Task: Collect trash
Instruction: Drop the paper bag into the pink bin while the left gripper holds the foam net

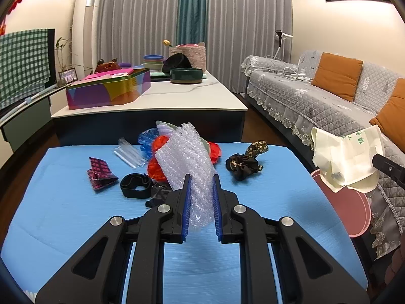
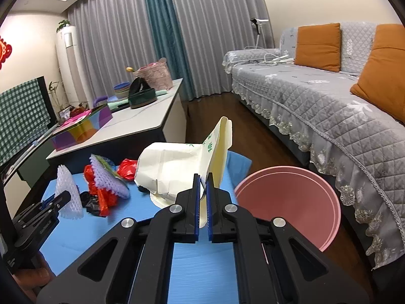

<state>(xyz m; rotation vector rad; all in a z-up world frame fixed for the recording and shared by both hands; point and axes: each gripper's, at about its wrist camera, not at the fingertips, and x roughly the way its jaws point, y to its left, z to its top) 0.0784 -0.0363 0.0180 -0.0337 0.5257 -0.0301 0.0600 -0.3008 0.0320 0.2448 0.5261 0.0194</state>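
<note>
While both hands carry a load, I want each piece brought fully over the pink bin [image 2: 298,197] before I let go, since light scraps drift. My left gripper [image 1: 201,177] is clamped on a sheet of bubble wrap [image 1: 187,157] that stands up between its blue pads, lifted above the blue table [image 1: 76,202]. My right gripper [image 2: 202,177] is pinched nearly closed on a cream paper wrapper [image 2: 177,167], which flares out ahead of the fingertips. That bin sits just right of the table, beside the wrapper, so I judge the right hand should drop first. Red plastic [image 1: 159,167] and 1 clear packet [image 1: 131,154] lie on the table beyond the left gripper.
</note>
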